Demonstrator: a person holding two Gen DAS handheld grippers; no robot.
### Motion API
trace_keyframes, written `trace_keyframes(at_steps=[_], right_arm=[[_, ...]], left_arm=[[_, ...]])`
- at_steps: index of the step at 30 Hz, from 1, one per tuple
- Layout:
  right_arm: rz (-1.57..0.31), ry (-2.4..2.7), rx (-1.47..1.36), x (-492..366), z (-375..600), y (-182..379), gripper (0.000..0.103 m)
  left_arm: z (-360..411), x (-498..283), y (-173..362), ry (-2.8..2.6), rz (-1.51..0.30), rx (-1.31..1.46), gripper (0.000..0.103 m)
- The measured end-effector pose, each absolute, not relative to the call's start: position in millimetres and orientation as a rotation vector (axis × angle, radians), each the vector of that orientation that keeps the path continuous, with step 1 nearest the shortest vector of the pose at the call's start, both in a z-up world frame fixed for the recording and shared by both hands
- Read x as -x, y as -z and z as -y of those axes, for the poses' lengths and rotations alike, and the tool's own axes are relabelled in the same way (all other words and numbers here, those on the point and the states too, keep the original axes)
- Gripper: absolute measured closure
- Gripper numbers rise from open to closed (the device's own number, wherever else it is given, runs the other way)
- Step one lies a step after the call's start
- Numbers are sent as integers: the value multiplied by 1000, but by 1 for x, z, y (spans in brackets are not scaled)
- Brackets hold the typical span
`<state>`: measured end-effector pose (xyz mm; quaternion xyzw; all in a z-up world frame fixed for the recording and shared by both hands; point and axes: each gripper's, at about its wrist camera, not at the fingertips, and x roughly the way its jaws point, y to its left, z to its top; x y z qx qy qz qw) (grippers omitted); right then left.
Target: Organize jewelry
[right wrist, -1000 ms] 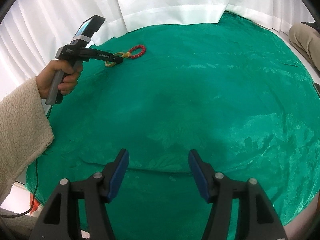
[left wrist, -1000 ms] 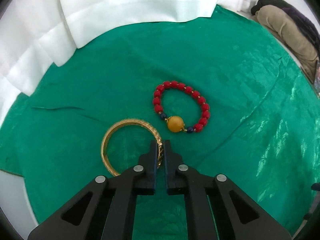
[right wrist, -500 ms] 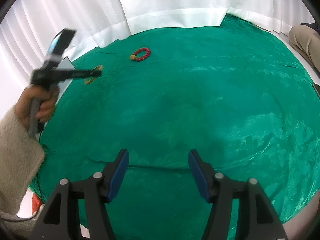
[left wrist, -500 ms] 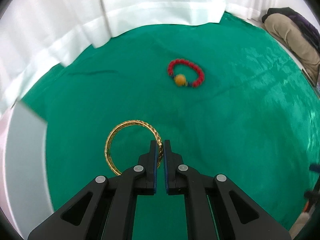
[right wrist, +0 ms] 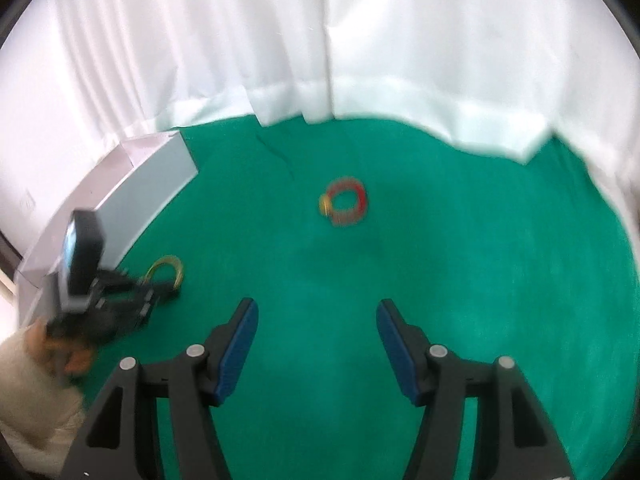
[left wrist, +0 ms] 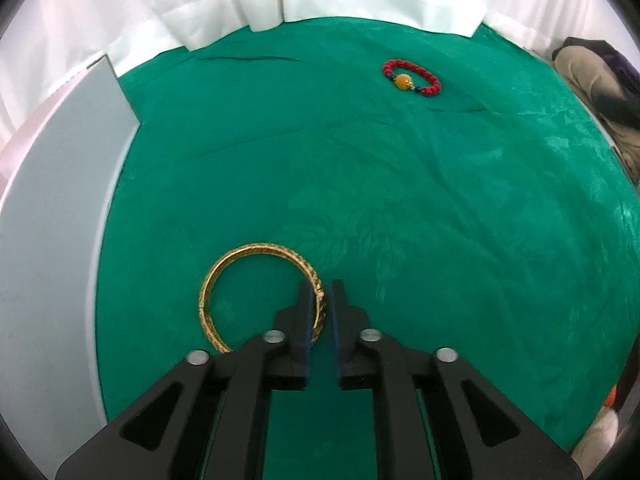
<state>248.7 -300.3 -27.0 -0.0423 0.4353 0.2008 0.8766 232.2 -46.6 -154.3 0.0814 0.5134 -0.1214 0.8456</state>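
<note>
Between your left gripper's (left wrist: 320, 296) narrow jaws sits one side of the gold bangle (left wrist: 256, 292), pinched thinly, its ring jutting left over the green cloth (left wrist: 440, 220), close to the grey box (left wrist: 52, 200). Your right gripper (right wrist: 316, 344) hangs wide and empty above the cloth, facing the red bead bracelet (right wrist: 344, 201), which lies well apart. With so slim a pinch, the bangle may swivel or slip free if you swing quickly.

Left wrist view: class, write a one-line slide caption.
Left gripper shut on the gold bangle above green cloth; red bead bracelet lies beyond.
</note>
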Motion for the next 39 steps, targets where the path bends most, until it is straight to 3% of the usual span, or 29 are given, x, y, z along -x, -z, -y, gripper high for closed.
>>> trace_keyframes(at_steps=[1, 3, 5, 7, 11, 14, 15, 16, 23, 38, 39], right_arm=[[-904, -441, 113, -266, 292, 31, 40], [-884, -465, 142, -303, 278, 47, 40], [-912, -493, 135, -339, 264, 71, 41], [-940, -505, 144, -361, 250, 88, 52], [-957, -479, 191, -394, 228, 115, 54], [-997, -452, 238, -403, 219, 131, 71], [-989, -442, 252, -403, 218, 130, 84], [-996, -433, 254, -404, 218, 129, 86], [-1068, -452, 307, -365, 225, 121, 86], [-1168, -428, 341, -168, 248, 108, 85], [-1153, -410, 340, -164, 245, 107, 79]], left_arm=[[47, -231, 154, 259, -1080, -171, 60], [46, -225, 150, 254, -1059, -169, 46], [44, -219, 144, 258, -1049, -164, 46], [37, -211, 137, 252, -1047, -137, 45], [22, -194, 124, 243, -1044, -67, 44], [14, -182, 116, 239, -1042, -36, 44], [12, -180, 115, 240, -1040, -32, 44], [11, -175, 113, 241, -1037, -31, 44], [1, -145, 110, 228, -1046, -56, 44], [-11, -109, 109, 222, -1054, -33, 44], [-11, -105, 108, 223, -1054, -34, 43]])
